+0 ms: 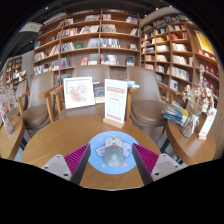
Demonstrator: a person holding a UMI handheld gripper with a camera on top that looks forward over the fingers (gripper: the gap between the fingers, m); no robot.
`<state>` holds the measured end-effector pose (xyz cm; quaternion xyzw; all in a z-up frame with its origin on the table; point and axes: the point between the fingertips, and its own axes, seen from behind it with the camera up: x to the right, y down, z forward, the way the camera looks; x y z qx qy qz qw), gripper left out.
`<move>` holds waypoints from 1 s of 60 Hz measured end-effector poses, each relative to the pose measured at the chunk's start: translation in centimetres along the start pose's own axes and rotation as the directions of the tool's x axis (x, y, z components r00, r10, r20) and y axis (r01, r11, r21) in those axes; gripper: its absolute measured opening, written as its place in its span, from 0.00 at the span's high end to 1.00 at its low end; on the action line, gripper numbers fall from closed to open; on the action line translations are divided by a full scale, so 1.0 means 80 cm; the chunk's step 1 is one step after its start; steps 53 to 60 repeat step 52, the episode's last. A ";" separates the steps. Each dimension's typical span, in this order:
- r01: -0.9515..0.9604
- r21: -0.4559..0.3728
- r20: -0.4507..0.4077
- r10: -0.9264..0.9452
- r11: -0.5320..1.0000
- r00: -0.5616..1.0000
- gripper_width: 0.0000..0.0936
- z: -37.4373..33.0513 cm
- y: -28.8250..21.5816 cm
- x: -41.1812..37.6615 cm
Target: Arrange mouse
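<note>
A grey mouse (112,154) lies on a round light-blue mouse pad (96,146) at the near edge of a round wooden table (70,130). My gripper (112,152) is open. Its fingers, with magenta pads (79,157), stand at either side of the mouse pad. The mouse rests on the pad between the fingers, with a gap on each side.
A tall white sign (116,100) stands upright on the table beyond the mouse. A white picture board (78,92) leans further back on the left. Wooden chairs (38,112) ring the table. Books lie on a side table (190,125) to the right. Bookshelves (100,40) fill the background.
</note>
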<state>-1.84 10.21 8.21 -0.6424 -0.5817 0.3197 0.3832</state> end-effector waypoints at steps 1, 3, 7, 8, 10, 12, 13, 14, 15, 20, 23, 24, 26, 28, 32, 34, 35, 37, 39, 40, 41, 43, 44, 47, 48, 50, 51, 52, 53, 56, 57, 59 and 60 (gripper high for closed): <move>-0.001 0.003 -0.005 0.001 1.000 1.000 0.09 -0.014 0.000 -0.001; -0.006 0.011 -0.004 0.006 1.000 1.000 0.08 -0.042 -0.001 -0.002; -0.019 0.036 -0.008 0.019 0.999 1.000 0.08 -0.097 -0.001 -0.006; -0.017 0.040 -0.007 0.018 0.999 1.000 0.09 -0.111 0.000 -0.009; -0.009 0.049 0.001 0.009 0.999 1.000 0.09 -0.138 0.002 -0.014; -0.006 0.057 0.004 0.005 0.998 1.000 0.09 -0.163 0.006 -0.015; -0.006 0.058 0.007 0.006 0.998 1.000 0.09 -0.175 0.008 -0.016; -0.006 0.061 0.009 0.006 0.998 1.000 0.09 -0.187 0.011 -0.017; -0.005 0.065 0.011 0.005 0.998 1.000 0.09 -0.197 0.013 -0.019; -0.009 0.061 0.033 0.007 0.998 0.999 0.09 -0.249 0.034 -0.023; -0.023 0.062 0.044 0.021 0.998 0.999 0.09 -0.274 0.046 -0.018; -0.026 0.063 0.045 0.023 0.998 0.999 0.09 -0.281 0.051 -0.016; -0.025 0.064 0.039 0.023 0.998 0.999 0.09 -0.295 0.061 -0.012; -0.017 0.061 0.027 0.016 0.998 1.000 0.09 -0.306 0.072 -0.005; 0.000 0.054 0.016 -0.001 0.999 1.000 0.09 -0.322 0.093 0.004; -0.001 0.044 0.016 0.000 0.999 1.000 0.09 -0.332 0.102 0.006; -0.002 0.040 0.018 0.001 0.999 1.000 0.09 -0.335 0.106 0.007; -0.003 0.031 0.021 0.002 1.000 1.000 0.09 -0.341 0.113 0.007; -0.008 0.021 0.028 0.007 1.000 1.000 0.09 -0.346 0.119 0.007; -0.008 0.018 0.034 0.008 1.000 0.999 0.09 -0.349 0.121 0.006; -0.007 0.020 0.039 0.006 1.000 0.999 0.09 -0.348 0.123 0.005; 0.005 0.031 0.039 -0.006 1.000 0.999 0.09 -0.351 0.124 0.005; 0.012 0.035 0.037 -0.013 0.999 0.999 0.09 -0.352 0.123 0.006; 0.020 0.047 0.022 -0.021 0.999 1.000 0.09 -0.354 0.120 0.011; 0.021 0.050 0.019 -0.022 0.999 1.000 0.09 -0.355 0.119 0.012; 0.025 0.054 0.015 -0.026 0.998 1.000 0.09 -0.355 0.117 0.014; 0.026 0.056 0.015 -0.027 0.998 1.000 0.09 -0.355 0.116 0.015; 0.026 0.058 0.015 -0.027 0.998 1.000 0.09 -0.356 0.115 0.014; 0.026 0.058 0.015 -0.027 0.998 1.000 0.09 -0.356 0.115 0.014; 0.026 0.058 0.015 -0.027 0.998 1.000 0.09 -0.356 0.115 0.014; 0.026 0.058 0.015 -0.027 0.998 1.000 0.09 -0.356 0.115 0.014; 0.026 0.058 0.015 -0.027 0.998 1.000 0.09 -0.356 0.115 0.014; 0.026 0.058 0.015 -0.027 0.998 1.000 0.09 -0.356 0.115 0.014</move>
